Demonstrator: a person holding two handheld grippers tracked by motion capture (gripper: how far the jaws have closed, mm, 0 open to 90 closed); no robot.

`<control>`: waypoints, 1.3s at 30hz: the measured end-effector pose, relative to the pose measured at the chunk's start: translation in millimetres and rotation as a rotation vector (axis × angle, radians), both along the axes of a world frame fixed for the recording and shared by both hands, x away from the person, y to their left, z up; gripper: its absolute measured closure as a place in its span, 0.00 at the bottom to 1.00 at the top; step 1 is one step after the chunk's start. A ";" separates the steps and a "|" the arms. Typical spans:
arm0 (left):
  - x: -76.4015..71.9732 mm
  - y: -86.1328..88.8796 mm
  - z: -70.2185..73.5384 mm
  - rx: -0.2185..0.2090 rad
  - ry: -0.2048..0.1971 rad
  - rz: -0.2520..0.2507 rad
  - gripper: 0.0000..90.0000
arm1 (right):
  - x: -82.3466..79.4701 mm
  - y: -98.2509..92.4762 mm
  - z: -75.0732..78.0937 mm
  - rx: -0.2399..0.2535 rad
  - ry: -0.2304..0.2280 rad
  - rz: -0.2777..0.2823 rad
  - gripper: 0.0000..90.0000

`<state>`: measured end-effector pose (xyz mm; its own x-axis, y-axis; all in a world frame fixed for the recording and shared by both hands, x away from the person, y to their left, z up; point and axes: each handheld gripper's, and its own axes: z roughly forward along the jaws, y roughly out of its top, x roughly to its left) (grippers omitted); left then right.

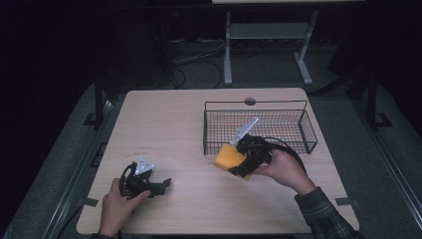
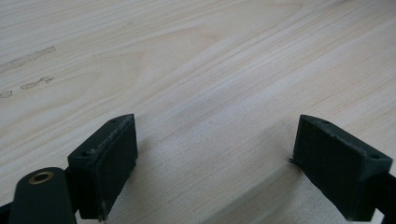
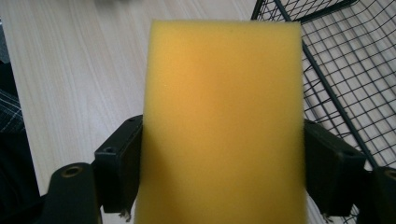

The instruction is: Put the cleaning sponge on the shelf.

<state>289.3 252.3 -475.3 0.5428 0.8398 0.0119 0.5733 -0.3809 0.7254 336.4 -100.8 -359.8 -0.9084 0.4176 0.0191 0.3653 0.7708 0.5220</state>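
Pale wood-grain table (image 1: 189, 129) with rounded corners; grey floor around it; room beyond is dark; a white metal stand (image 1: 268, 45) and loose cables sit on the floor past the far edge.

Black wire-mesh basket (image 1: 298, 124) stands on the table's far right; near left corner of it is behind the right gripper (image 1: 238, 167).

Right gripper pinches a yellow rectangular foam sponge (image 1: 228, 157) by its two long sides; pads pressed on both flanks in the right gripper view (image 3: 223, 116); sponge is off the table, just outside the basket's near left corner; its lower end is cut off by the frame edge there.

Left gripper (image 1: 166, 183) rests low at the near left, jaws spread wide with bare tabletop between them (image 2: 212, 154); its hand (image 1: 117, 209) is cut off at the bottom edge.

Faint scuff marks (image 2: 28, 70) on the wood ahead of it; open table across the middle and left; left gripper sits near the front edge.
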 end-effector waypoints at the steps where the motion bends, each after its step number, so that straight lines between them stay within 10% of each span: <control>1: 0.0 0.0 0.0 0.000 0.000 0.000 0.14 | 1.6 0.5 2.0 0.003 0.000 0.003 0.26; 39: -0.1 -0.2 -0.3 -0.002 -0.002 0.002 0.14 | 48.4 9.4 20.7 -0.009 -0.005 -0.019 0.26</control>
<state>289.2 252.1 -475.5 0.5411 0.8409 0.0119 0.5724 -0.3786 0.7273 384.8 -91.4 -339.1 -0.9006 0.4346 0.0107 0.3770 0.7686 0.5168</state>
